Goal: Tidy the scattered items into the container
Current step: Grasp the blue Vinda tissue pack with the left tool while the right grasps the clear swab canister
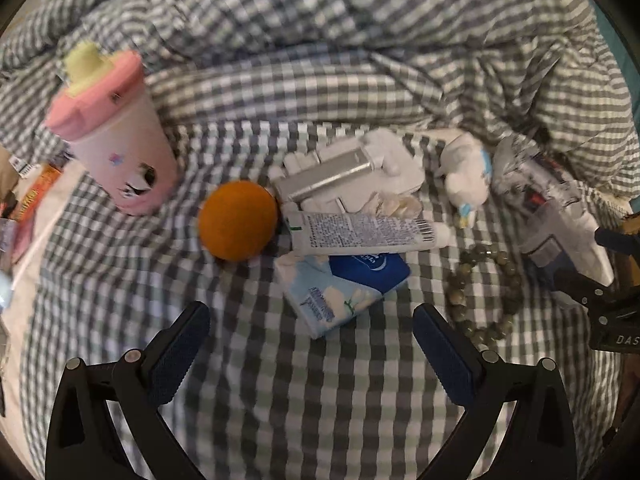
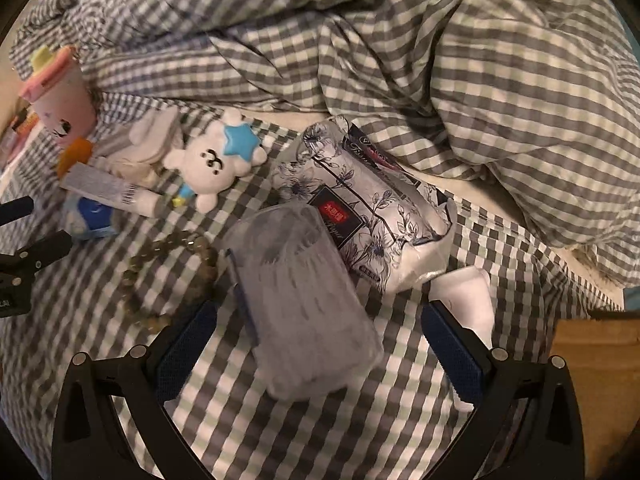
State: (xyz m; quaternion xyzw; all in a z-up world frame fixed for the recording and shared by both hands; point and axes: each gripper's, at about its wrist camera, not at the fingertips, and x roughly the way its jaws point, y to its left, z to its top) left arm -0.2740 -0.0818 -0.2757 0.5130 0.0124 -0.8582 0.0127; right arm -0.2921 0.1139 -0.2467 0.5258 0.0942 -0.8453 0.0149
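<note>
the left gripper (image 1: 310,336) is hanging over a checked bed sheet (image 1: 120,280) with its two fingers wide apart and nothing between them. just past its tips a small blue tissue pack (image 1: 340,292) is lying flat. a white tube (image 1: 360,232) is lying across the far edge of the pack, and an orange ball (image 1: 238,220) is sitting just beside the tube's end. behind the tube, a silver stick (image 1: 328,178) is resting on a white lumpy thing (image 1: 360,168). a pink cup (image 1: 116,136) with a yellow top is standing tilted, off to the left. a bead bracelet (image 1: 484,292) is lying to the right, near the right finger.

the right gripper (image 2: 320,336) is also holding its fingers wide apart. a clear plastic box (image 2: 300,300) is lying between them, but the fingers are not touching it. a flower-print tissue bag (image 2: 368,208) is lying just behind the box, touching it. a white plush bear (image 2: 212,164) with a blue star is sitting further left. a white folded thing (image 2: 468,296) is lying by the right finger. a big rumpled checked blanket (image 2: 440,60) is piling up behind everything. no container is clear to see.
</note>
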